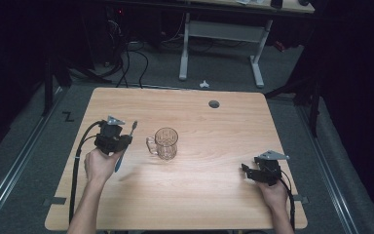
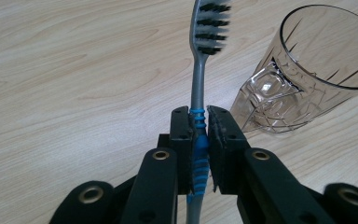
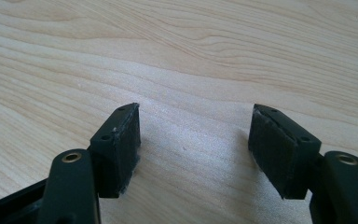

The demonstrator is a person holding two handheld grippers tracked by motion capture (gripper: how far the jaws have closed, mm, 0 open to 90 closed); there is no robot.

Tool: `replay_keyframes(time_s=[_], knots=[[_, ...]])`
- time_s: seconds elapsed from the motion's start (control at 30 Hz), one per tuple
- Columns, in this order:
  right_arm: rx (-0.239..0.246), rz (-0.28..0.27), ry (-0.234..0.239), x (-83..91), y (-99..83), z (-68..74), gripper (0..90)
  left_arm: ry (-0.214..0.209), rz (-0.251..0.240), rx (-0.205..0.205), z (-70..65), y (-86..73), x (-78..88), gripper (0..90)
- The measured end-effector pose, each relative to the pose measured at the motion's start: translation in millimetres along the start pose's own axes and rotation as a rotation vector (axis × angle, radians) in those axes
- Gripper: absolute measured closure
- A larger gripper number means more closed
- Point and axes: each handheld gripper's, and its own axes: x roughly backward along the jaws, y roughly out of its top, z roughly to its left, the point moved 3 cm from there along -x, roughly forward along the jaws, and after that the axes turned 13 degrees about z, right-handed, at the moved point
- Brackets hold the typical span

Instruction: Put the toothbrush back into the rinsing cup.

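In the high view, a clear glass mug [image 1: 166, 143] stood empty mid-table [image 1: 214, 146]; beside it, a toothbrush [image 1: 125, 146] was pinched by the left gripper [image 1: 118, 141], head pointing away from the person. In the left gripper view, the toothbrush [image 2: 199, 93] was clamped at its blue grip, bristles far-end, beside the mug [image 2: 307, 70]. In the right gripper view, the right gripper [image 3: 193, 144] was seen spread, nothing between.

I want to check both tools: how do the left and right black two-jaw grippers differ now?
The left gripper is shut on the grey toothbrush with blue grip; the right gripper is open, holding nothing. The left is beside the clear glass mug; the right is apart. Both are hand-held over the wooden table.
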Motion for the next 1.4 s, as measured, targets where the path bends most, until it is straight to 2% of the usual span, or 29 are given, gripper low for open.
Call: replay_keyframes(time_s=[0.27,0.47,0.73,1.17,1.4], knots=[[0.0,0.0,0.0,0.0,0.0,0.1,34.6,-0.019,-0.039,0.002,-4.4,-1.5,3.7,80.8],[0.0,0.0,0.0,0.0,0.0,0.1,34.6,-0.067,-0.078,0.013,-5.4,-0.2,7.6,80.8],[0.0,0.0,0.0,0.0,0.0,0.1,34.6,-0.082,-0.125,0.018,-7.7,1.0,12.6,80.8],[0.001,0.002,0.0,0.1,0.0,0.1,34.6,-0.091,-0.182,-0.014,-17.3,10.3,19.5,80.9],[0.004,0.001,0.002,0.1,0.0,0.3,34.6,-0.105,-0.218,-0.018,-22.7,16.7,22.0,80.9]])
